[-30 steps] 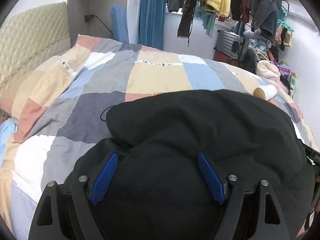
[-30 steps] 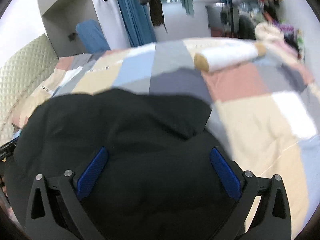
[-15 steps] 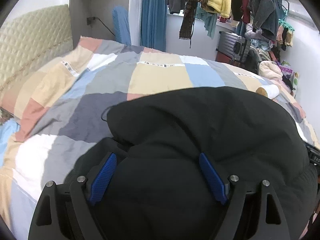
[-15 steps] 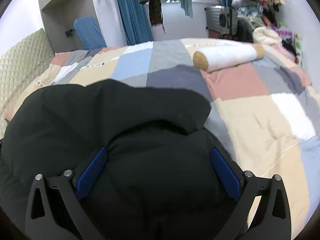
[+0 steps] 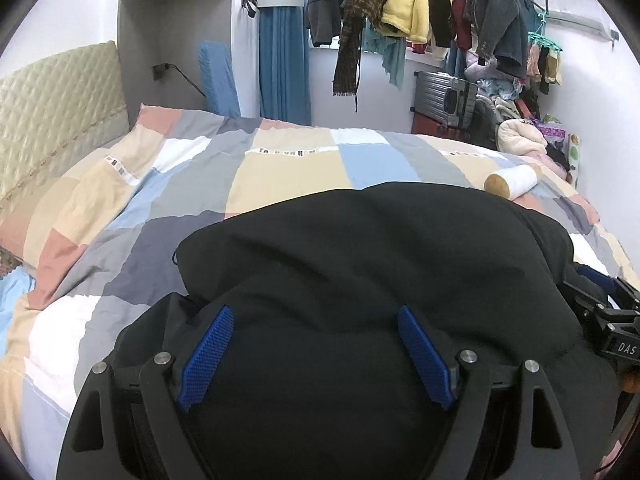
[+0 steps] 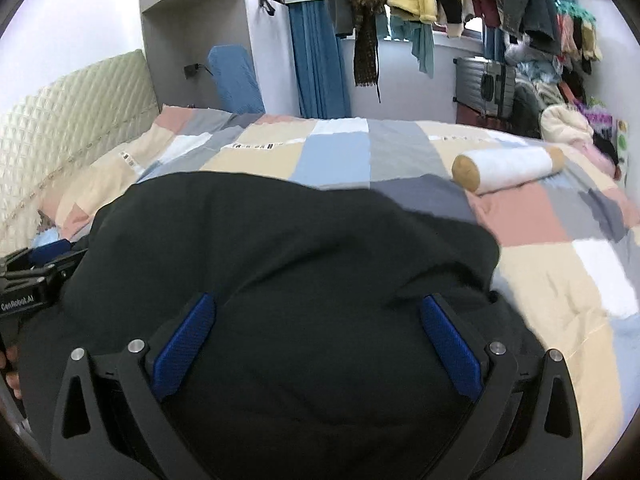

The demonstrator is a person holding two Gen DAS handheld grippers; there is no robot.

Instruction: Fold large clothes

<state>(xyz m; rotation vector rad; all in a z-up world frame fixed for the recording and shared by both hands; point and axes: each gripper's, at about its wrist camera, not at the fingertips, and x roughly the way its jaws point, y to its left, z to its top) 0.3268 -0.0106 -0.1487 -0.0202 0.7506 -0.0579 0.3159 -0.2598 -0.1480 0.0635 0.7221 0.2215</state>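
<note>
A bulky black padded jacket (image 5: 360, 264) lies bundled on the patchwork bedcover (image 5: 280, 176) and fills the lower half of both wrist views. My left gripper (image 5: 314, 314) has its blue pads (image 5: 206, 356) spread wide against the bundle's sides, with padded fabric bulging between them. My right gripper (image 6: 316, 302) grips the same jacket (image 6: 288, 248) from its right end, pads (image 6: 450, 350) wide apart against the fabric. Each gripper's black body shows at the edge of the other's view. What lies under the bundle is hidden.
A white rolled bolster (image 6: 508, 168) lies on the bed at the far right. A quilted headboard (image 5: 52, 112) stands at the left. Beyond the bed are a blue curtain (image 5: 284, 64), hanging clothes (image 5: 404, 0), a grey suitcase (image 5: 448, 96) and piled laundry (image 5: 520, 140).
Both views have drawn back and tilted up, so more of the room and far bed shows. The black bundle has kept its place between both pairs of pads.
</note>
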